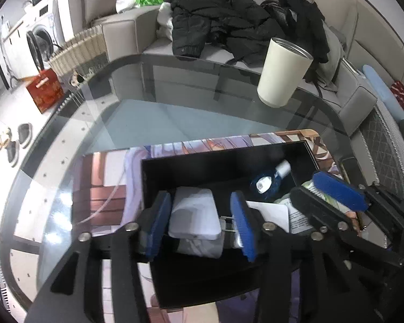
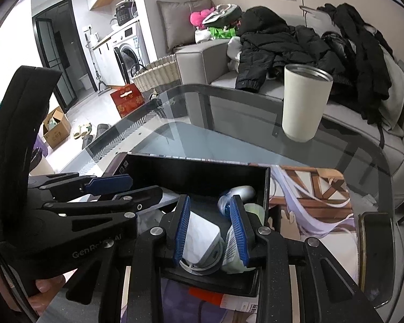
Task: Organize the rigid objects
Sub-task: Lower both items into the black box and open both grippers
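Glass table [image 1: 153, 102] in front of a grey sofa [image 2: 202, 53] piled with black jackets [image 1: 215, 24]. On the table: a printed anime-style mat [image 1: 99, 177], and on it an open black box [image 1: 202, 167]. A white tumbler [image 1: 282, 72] with a metal rim stands upright on the glass beyond the box, well apart from it. Left gripper [image 1: 200, 222] points down into the box; its jaws are spread to either side of a white charger block [image 1: 194, 215], which lies in the left part of the box, a gap visible between the block and the right pad, so not pinched. Right gripper [image 2: 211, 231] reaches into the right part of the box; its jaws stand narrow around a white tube [image 2: 204, 239] and a crumpled printed packet [image 2: 233, 247], but I cannot tell if the pads press on either. A small blue bottle [image 1: 265, 183] with a white cap lies on its side near the box's far right corner, just beyond the right gripper.
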Demonstrator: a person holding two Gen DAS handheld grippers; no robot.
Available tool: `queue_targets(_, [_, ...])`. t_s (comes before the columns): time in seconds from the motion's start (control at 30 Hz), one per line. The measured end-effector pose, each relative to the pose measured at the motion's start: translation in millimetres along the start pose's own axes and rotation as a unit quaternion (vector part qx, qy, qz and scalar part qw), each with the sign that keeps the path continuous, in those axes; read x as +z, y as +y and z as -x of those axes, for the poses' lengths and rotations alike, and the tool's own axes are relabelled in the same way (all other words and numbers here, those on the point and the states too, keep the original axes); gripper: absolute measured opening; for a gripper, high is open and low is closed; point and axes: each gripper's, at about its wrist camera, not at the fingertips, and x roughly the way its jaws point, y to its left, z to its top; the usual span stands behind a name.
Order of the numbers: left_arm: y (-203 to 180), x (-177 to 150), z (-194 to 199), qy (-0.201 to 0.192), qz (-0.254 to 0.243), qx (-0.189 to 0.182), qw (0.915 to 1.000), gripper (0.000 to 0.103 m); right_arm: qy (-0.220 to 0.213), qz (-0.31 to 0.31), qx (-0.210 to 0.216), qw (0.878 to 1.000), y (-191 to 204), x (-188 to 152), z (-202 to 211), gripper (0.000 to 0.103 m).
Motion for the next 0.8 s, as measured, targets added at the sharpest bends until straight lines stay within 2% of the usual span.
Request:
queue_targets(0.37, [-7, -2, 16, -0.025, -0.008, -0.005, 0.9996, 0.055, -0.023, 0.001, 0.002, 1.000, -2, -3, 19, 0.031])
queue_targets(0.67, [-21, -5, 42, -0.075, -0.028, -0.006, 0.9967, 0.059, -0.069, 0.019, -0.006, 0.997, 2, -11, 55, 0.033])
queue_targets(0.8, [-27, -9, 62, -0.117, -0.030, -0.006, 0.9926, 0.059, -0.095, 0.025, -0.008, 0.995, 5, -14, 74, 0.034])
